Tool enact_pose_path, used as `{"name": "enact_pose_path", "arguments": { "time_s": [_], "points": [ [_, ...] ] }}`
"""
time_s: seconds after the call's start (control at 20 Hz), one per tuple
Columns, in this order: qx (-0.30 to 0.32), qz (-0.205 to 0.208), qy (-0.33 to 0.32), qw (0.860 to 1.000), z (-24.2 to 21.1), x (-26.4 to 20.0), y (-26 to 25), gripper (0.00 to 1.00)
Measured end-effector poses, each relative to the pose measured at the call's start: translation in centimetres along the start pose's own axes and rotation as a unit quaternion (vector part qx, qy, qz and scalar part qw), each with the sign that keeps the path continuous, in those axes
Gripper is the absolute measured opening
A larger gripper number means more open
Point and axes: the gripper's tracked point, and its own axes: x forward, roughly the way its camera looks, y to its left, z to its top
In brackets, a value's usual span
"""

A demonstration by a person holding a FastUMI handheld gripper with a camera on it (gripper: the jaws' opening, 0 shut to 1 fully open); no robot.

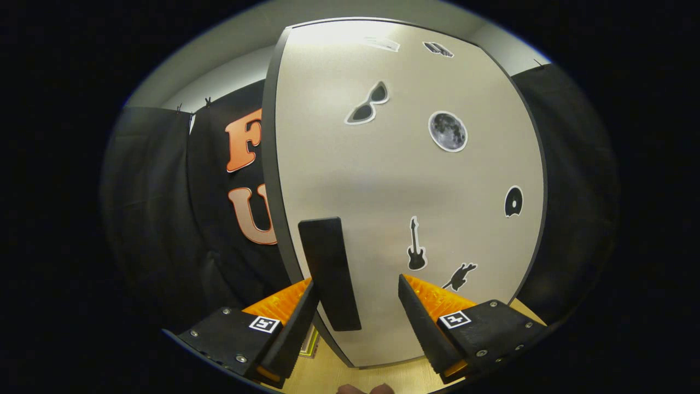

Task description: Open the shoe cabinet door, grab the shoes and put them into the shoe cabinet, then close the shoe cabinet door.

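Note:
The shoe cabinet door stands close in front of me, a pale panel with a dark edge and several stickers. Its black bar handle runs upright near the door's left edge and sits between my fingers. My gripper is open around the handle. The left finger is right against the handle. The right finger stands a clear gap away from it, over the bare door panel. I cannot tell whether the door is closed or ajar.
Black booth cloth hangs to the left of and behind the door, and more hangs to its right. A light wooden floor shows below the door's bottom edge. A small yellow-edged item lies under the left finger.

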Motion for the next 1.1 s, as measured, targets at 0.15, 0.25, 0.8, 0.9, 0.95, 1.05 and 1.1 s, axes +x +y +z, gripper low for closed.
{"name": "enact_pose_path", "arguments": {
  "time_s": [0.15,0.25,0.8,0.9,0.95,1.05,1.1],
  "points": [
    [-0.009,-0.007,-0.008,1.0,0.8,-2.8,-0.4,0.91],
    [-0.022,-0.015,-0.005,1.0,0.7,-4.8,-1.2,0.91],
    [-0.026,-0.076,-0.047,0.996,3.7,-17.5,-11.1,0.91],
    [-0.034,-0.078,-0.056,0.995,4.3,-20.5,-13.0,0.9],
    [-0.03,-0.077,-0.059,0.995,4.5,-21.9,-13.8,0.91],
    [-0.028,-0.076,-0.066,0.995,4.9,-24.7,-15.3,0.9],
    [-0.029,-0.077,-0.072,0.994,5.0,-26.0,-16.2,0.9]
  ]
}}
